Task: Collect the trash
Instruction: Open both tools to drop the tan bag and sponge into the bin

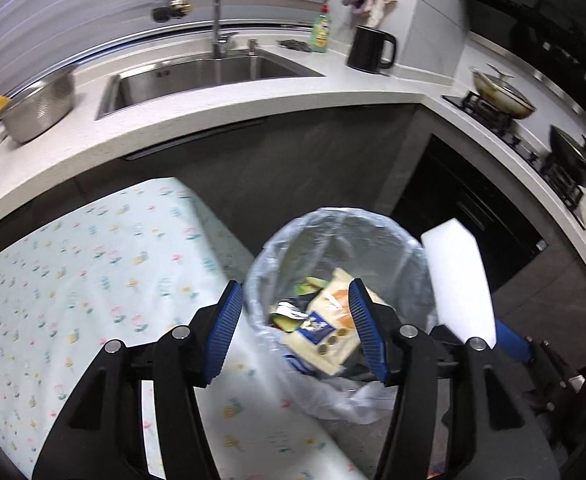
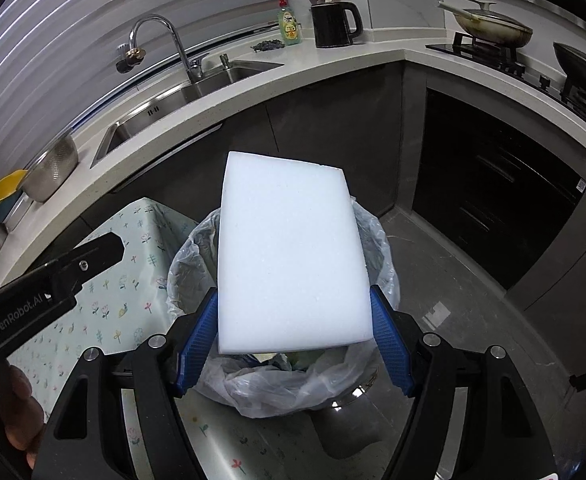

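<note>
Right gripper (image 2: 294,336) pinching foam (image 2: 289,256) at frame centre above bin (image 2: 381,240), apparently clear of liner; left gripper (image 1: 293,328) spread, empty, over wrappers (image 1: 325,320).

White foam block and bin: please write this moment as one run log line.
right gripper: shut on white foam block | block: over lined trash bin | left gripper: open, empty | bin: holds wrappers

Both wrist cameras look forward and down along their fingers, from above the bin (image 1: 341,264), close over it. The left view sits left of the right, over the tablecloth (image 1: 73,280). Both share the bin (image 2: 197,248), sink (image 1: 205,72), kettle (image 2: 335,24) and stove (image 2: 493,48) behind.
</note>
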Available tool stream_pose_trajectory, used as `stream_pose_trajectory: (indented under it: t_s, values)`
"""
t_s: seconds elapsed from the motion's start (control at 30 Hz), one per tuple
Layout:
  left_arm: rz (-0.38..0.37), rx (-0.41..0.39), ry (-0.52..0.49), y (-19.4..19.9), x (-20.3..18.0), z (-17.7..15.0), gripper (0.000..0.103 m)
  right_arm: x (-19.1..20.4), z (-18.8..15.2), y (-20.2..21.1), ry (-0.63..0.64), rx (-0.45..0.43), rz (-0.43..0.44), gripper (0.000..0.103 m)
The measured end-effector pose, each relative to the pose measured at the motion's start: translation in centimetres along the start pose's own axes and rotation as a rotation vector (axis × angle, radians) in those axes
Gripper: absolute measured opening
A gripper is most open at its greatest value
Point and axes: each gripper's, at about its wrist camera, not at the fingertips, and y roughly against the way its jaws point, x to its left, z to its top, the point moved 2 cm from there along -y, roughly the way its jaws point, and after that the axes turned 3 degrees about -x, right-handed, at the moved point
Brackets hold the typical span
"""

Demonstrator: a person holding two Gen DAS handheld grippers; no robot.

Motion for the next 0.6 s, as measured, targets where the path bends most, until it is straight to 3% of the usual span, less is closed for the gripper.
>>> stream_pose_trajectory:
  t_s: [0.2, 0.6]
  values:
    - [0.051, -0.005, 0.031, 0.3, 2.5, -0.5, 0.058, 1.9, 0.6, -0.7, 0.032, -0.004, 0.016, 0.073]
    - [0.061, -0.022, 0.054, 2.2, 4.6, -1.2, 0.059, 3.7, 1.3, 0.8, 0.050, -0.042, 0.009, 0.076]
